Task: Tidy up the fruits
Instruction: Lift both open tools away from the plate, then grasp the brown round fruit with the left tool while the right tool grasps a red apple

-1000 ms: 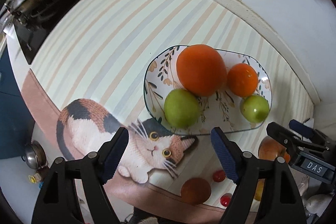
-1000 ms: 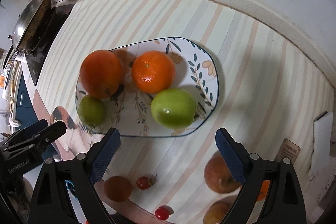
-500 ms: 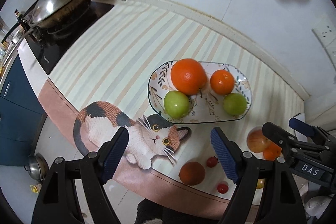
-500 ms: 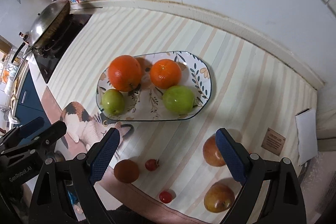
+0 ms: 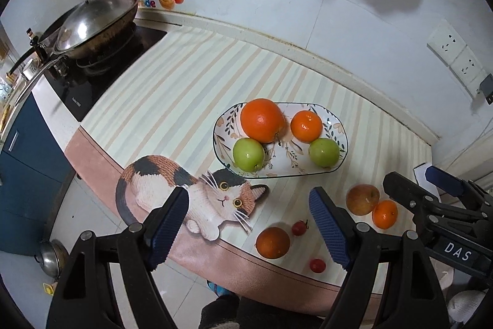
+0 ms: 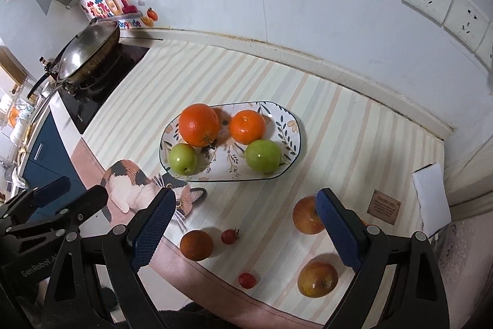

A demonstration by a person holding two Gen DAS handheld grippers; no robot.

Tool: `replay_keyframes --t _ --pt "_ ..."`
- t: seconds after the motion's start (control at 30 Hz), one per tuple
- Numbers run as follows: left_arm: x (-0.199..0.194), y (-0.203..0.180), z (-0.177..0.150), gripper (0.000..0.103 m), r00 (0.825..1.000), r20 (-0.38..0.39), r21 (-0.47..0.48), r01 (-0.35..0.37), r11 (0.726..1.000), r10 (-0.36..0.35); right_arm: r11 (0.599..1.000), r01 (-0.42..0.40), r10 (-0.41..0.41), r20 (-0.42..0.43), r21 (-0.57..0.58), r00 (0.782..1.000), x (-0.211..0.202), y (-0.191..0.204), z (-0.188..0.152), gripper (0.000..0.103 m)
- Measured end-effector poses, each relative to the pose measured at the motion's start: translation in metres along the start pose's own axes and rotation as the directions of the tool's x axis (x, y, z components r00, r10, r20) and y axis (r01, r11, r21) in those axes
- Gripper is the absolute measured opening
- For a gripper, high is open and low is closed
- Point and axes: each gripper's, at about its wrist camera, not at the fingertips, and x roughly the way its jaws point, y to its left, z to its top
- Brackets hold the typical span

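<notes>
four fruits are counted on the plate [image 6: 291,125]: a large orange [image 6: 198,124], a green apple [image 6: 183,158], a small orange [image 6: 247,126] and a second green apple [image 6: 262,155], listed left to right. loose fruit is noted on the striped mat [image 6: 354,128] nearer the counter edge: a dark orange fruit [image 6: 196,244], two cherry tomatoes [image 6: 229,236] [image 6: 247,280] and two reddish apples [image 6: 306,216] [image 6: 317,278].

- left gripper [image 5: 251,228]: jaws spread, nothing between them, held high above the cat print [image 5: 191,190].
- right gripper [image 6: 246,232]: jaws spread wide, nothing held.

risks, as judged:
- the front tomato is likely to be rolled off the edge if nudged.
- tomatoes may be crushed by a firm pinch.
- fruit on the plate may be knocked by newly placed fruit, since free room is seen mostly along its near side.

hidden or unclear:
- one reddish apple is partly covered by the right finger in the right wrist view.
- a small mandarin [image 5: 384,214] is seen clearly only in the left wrist view.
- the kind of the dark orange fruit cannot be told.
</notes>
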Motion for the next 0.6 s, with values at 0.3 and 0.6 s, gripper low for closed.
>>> replay_keyframes --t 0.3,0.6 --pt "0.008 0.001 -0.010 0.080 1.000 -0.004 -0.008 -0.016 1.000 0.016 0.998 -0.032 0.031 0.027 0.052 0.999 -0.007 -0.008 -0.012 0.095" --pt "0.046 -0.009 -0.025 0.080 0.997 -0.060 0.027 -0.055 0.998 0.057 0.982 0.001 0.007 -0.041 0.188 0.999 0.023 -0.061 -0.034 0.095"
